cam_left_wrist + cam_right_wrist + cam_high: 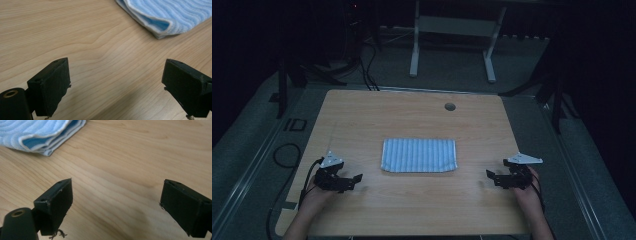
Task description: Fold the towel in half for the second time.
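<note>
1. A dim room surrounds a pale wooden worktop (362,115) with a round hole (450,106) near its far edge.
2. A folded blue striped cloth (419,155) lies flat at the worktop's middle.
3. The left claw (354,179) sits near the cloth's left, jaws spread wide, holding nothing.
4. The right claw (490,175) sits near the cloth's right, likewise released and holding nothing.

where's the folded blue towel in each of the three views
High view: the towel lies flat in the middle of the table, between the two grippers.
Left gripper view: upper right, one folded corner pointing toward the camera.
Right gripper view: upper left, folded corner showing stacked layers.
Shared landmark: the towel's white-edged near corners on the light wood grain.
</note>
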